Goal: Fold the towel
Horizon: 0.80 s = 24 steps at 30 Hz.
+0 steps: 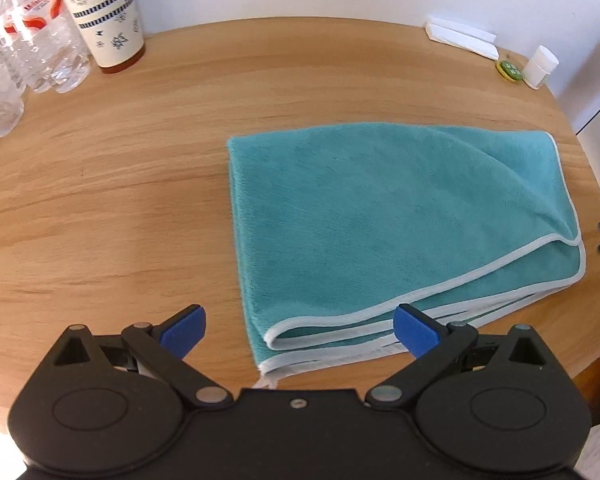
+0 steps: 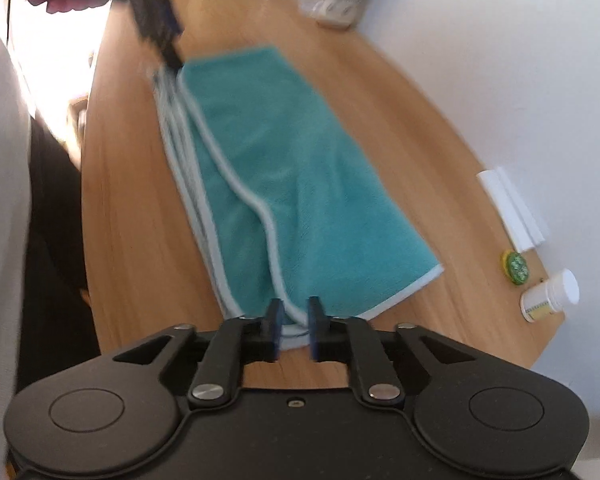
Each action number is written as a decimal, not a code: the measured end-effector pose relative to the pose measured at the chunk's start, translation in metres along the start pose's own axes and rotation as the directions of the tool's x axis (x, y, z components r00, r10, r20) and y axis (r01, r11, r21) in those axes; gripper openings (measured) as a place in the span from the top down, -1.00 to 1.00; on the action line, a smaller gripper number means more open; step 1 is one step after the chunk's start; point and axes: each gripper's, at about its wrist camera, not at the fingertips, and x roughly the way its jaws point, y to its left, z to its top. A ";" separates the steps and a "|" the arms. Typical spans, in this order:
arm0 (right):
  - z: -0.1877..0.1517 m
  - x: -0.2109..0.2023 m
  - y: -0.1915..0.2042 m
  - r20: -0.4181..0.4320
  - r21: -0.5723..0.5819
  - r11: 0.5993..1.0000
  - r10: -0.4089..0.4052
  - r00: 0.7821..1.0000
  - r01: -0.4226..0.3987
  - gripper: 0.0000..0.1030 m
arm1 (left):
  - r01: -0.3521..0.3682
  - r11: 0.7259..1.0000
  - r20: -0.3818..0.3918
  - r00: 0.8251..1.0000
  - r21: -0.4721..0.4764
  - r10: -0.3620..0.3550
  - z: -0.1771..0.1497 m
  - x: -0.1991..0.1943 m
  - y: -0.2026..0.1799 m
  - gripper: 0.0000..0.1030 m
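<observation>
I see the teal towel [image 1: 380, 220] lying folded on the wooden worktop [image 1: 120, 180], its white-edged layers stacked along the near side. My left claw [image 1: 300, 332] is spread wide and released, hovering over the towel's near corner. My right claw [image 2: 293, 328] has narrowed, though a gap remains between its pads, with the towel's corner edge between them; I cannot tell whether it grips.

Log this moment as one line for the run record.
towel: folded, flat on table | left hand-held gripper: open, at near edge | right hand-held gripper: narrowly open around a corner, not clamped
</observation>
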 end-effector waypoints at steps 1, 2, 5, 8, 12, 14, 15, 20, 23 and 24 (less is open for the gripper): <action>0.003 0.005 0.004 -0.005 -0.022 1.000 -0.003 1.000 0.003 0.36 | 0.001 1.000 0.002 1.000 0.003 -0.001 -0.002 0.000 -0.001 -0.98; 0.006 0.011 0.004 -0.015 -0.021 1.000 0.002 1.000 -0.003 0.31 | -0.001 1.000 0.004 1.000 0.004 0.001 -0.003 0.000 -0.002 -0.98; 0.012 0.028 0.007 -0.035 -0.040 0.999 0.002 0.999 -0.003 0.32 | -0.018 1.000 0.008 1.000 -0.008 0.018 -0.006 0.002 -0.002 -0.98; 0.017 0.040 0.006 -0.068 -0.009 1.000 0.009 0.998 -0.010 0.77 | -0.018 0.999 0.007 1.000 -0.029 0.018 -0.007 0.005 -0.002 -0.98; 0.020 0.035 0.000 -0.072 0.030 1.000 0.004 0.997 -0.002 0.85 | -0.027 0.999 0.015 1.000 -0.022 0.027 -0.006 0.009 -0.003 -0.98; 0.020 0.029 -0.005 -0.069 0.059 0.998 0.007 0.998 -0.003 0.85 | -0.039 0.999 0.011 0.999 -0.016 0.039 -0.004 0.013 -0.002 -0.98; 0.020 0.027 -0.006 -0.065 0.063 0.998 0.004 0.998 0.000 0.85 | -0.043 0.999 0.009 0.999 -0.014 0.043 -0.003 0.014 -0.001 -0.98; 0.020 0.026 -0.006 -0.065 0.082 0.996 -0.032 0.997 0.038 0.84 | -0.042 0.999 0.008 0.999 0.000 0.042 0.001 0.017 0.002 -0.98; 0.020 0.028 -0.002 -0.069 0.080 0.996 -0.043 0.997 0.049 0.84 | -0.038 0.999 0.004 0.999 0.009 0.038 0.004 0.019 0.002 -0.98; 0.020 0.029 -0.001 -0.072 0.085 0.995 -0.040 0.997 0.047 0.83 | -0.037 0.999 0.004 0.999 0.012 0.037 0.004 0.019 0.002 -0.98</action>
